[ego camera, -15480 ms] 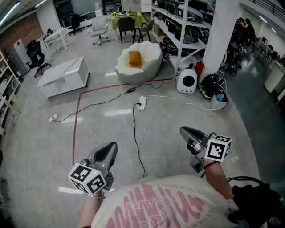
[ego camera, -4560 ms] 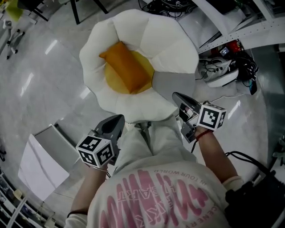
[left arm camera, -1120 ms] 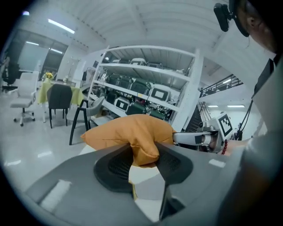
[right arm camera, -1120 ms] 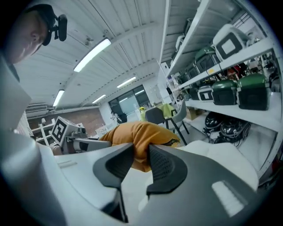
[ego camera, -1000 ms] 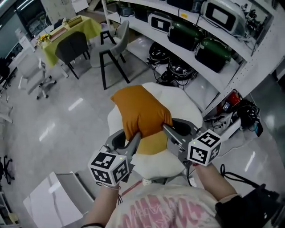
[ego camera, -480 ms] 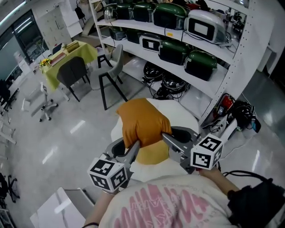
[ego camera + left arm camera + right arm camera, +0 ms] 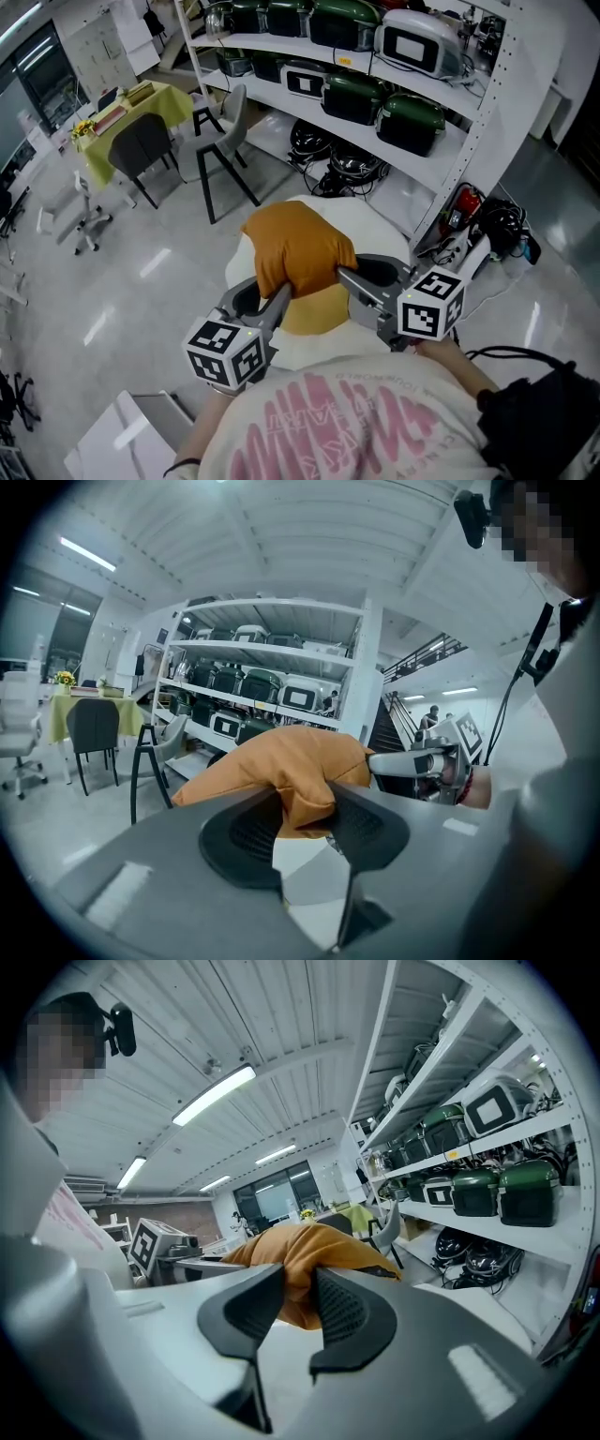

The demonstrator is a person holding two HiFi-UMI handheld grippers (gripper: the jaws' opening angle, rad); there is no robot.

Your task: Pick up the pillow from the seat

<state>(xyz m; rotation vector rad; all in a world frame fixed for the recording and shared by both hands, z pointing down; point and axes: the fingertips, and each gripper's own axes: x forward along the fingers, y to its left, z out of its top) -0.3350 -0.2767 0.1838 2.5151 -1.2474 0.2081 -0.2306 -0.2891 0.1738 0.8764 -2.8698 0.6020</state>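
The orange pillow point(image 7: 298, 246) hangs lifted above the white beanbag seat point(image 7: 382, 223), held from both sides. My left gripper point(image 7: 281, 296) is shut on the pillow's lower left corner. The left gripper view shows orange cloth point(image 7: 286, 761) bunched between that gripper's point(image 7: 305, 810) dark pads. On the pillow's right edge my right gripper point(image 7: 345, 276) is shut. In the right gripper view the fabric point(image 7: 314, 1241) is pinched between that gripper's point(image 7: 298, 1302) jaws. A yellow cushion point(image 7: 317, 314) shows on the seat under the pillow.
A white shelf rack point(image 7: 483, 112) with green and white machines point(image 7: 410, 117) stands behind the seat. Cables point(image 7: 328, 164) lie under it. A grey chair point(image 7: 225, 141) and a yellow-green table point(image 7: 122, 105) stand at the left. A red extinguisher point(image 7: 466, 202) is at the right.
Both grippers keep their hold on the pillow, which stays raised above the seat. The head view has tilted up, so more of the shelves shows.
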